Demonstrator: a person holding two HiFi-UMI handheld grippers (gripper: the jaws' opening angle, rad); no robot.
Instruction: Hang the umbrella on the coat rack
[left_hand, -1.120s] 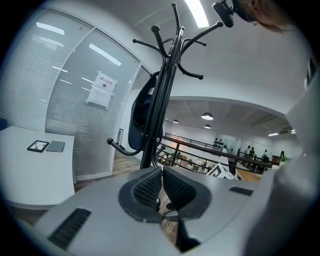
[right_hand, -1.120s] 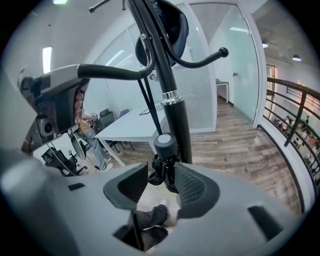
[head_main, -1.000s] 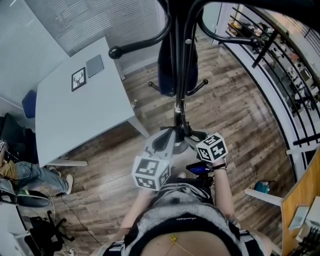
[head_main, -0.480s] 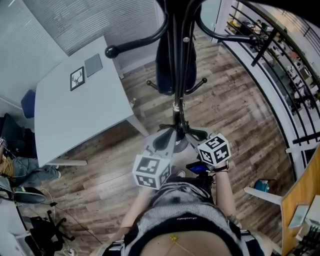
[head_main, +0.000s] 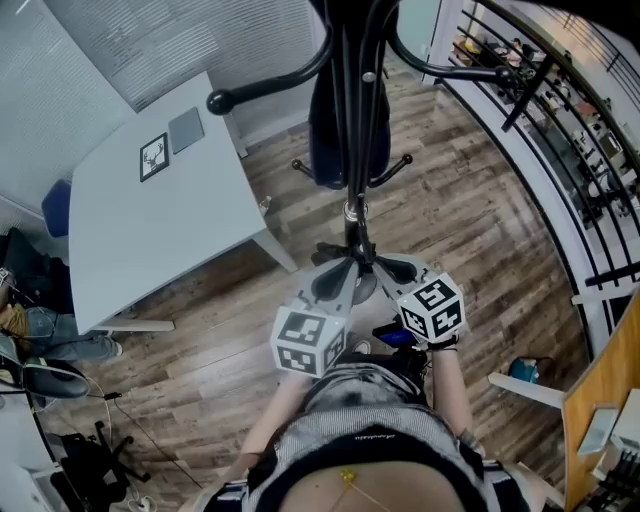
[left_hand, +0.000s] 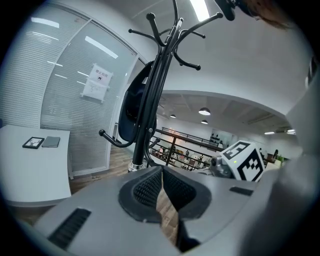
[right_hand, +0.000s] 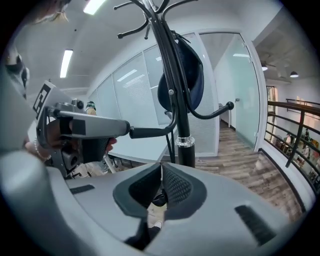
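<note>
The black coat rack (head_main: 350, 215) stands right in front of me, its pole (left_hand: 152, 107) rising to curved hooks. A dark blue folded umbrella (head_main: 325, 150) hangs high on the pole, also seen in the left gripper view (left_hand: 131, 107) and the right gripper view (right_hand: 192, 75). My left gripper (head_main: 345, 268) is shut and empty, its pads (left_hand: 150, 187) meeting just short of the pole. My right gripper (head_main: 380, 264) is beside it, its jaws closing until they meet with nothing between them (right_hand: 161, 165). Neither gripper touches the umbrella.
A white table (head_main: 150, 230) at the left carries a framed picture (head_main: 155, 158) and a grey pad (head_main: 187, 130). A black railing (head_main: 560, 130) runs along the right. Someone's legs (head_main: 50, 350) show at the left edge. The floor is wood planks.
My right gripper has risen a little toward the camera beside the pole. The left gripper has barely moved. The legs at the left edge have shifted.
</note>
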